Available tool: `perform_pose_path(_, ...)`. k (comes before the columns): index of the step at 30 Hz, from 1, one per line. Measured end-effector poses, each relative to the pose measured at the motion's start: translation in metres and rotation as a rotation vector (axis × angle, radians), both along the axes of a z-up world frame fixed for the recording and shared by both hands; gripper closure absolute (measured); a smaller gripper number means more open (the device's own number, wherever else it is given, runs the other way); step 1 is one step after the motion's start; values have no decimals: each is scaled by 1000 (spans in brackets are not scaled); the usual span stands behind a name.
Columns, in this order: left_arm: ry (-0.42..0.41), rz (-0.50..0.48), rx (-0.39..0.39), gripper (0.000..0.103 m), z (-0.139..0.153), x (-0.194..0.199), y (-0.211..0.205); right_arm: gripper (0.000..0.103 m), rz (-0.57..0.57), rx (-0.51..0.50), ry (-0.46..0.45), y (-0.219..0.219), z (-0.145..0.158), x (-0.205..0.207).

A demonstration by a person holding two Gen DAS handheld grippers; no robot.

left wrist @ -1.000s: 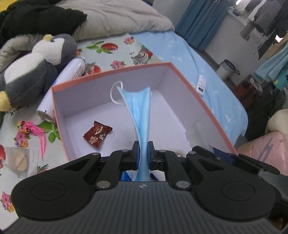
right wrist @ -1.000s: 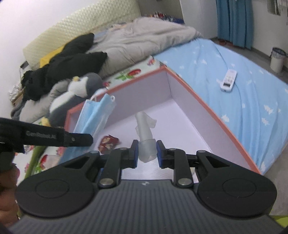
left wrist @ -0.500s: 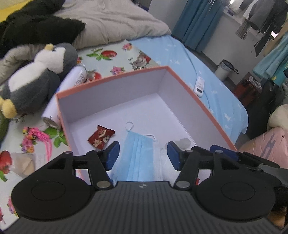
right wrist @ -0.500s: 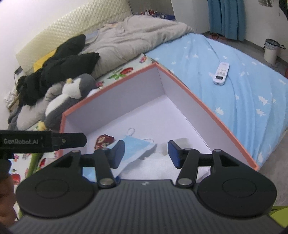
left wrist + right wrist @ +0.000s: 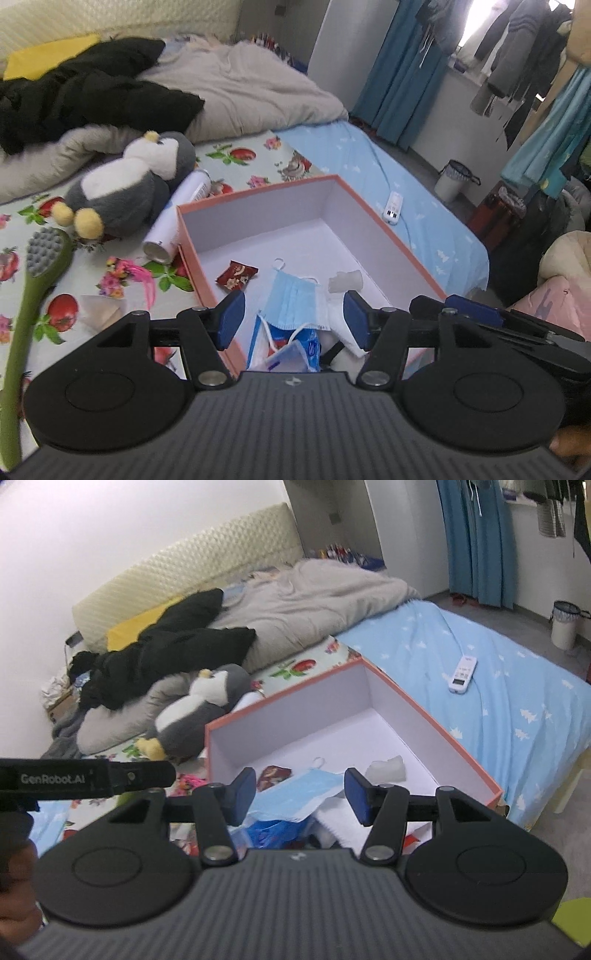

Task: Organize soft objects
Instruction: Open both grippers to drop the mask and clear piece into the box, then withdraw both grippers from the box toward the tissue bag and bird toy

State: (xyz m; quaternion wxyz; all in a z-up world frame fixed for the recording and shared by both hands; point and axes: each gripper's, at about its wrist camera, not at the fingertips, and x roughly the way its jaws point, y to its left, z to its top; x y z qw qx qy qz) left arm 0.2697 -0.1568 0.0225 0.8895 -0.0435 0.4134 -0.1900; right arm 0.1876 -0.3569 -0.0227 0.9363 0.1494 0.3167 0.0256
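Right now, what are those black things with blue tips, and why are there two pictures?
They are tongs that a person holds, one in each hand, each with its own camera looking along the tips. One picture is from the left tongs, the other from the right tongs. Both have just opened and hold nothing. Below them is a box on a bed. Inside lie a blue face mask, a clear plastic glove and a sweet wrapper. A toy penguin lies beside the box.

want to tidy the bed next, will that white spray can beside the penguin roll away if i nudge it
Probably: the spray can lies on its side, a smooth cylinder. The penguin plush and box wall beside it may stop it. The soft bedding should slow it.
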Motion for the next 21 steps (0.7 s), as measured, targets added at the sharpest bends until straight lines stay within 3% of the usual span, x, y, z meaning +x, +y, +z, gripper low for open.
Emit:
perform_pose_path(10, -81, 49, -28, 33, 30, -74, 44, 47, 70, -37, -72, 34, 30, -53)
perform_pose_path(21, -128, 162, -7, 32, 36, -141, 99, 47, 185, -56, -89, 79, 33, -80)
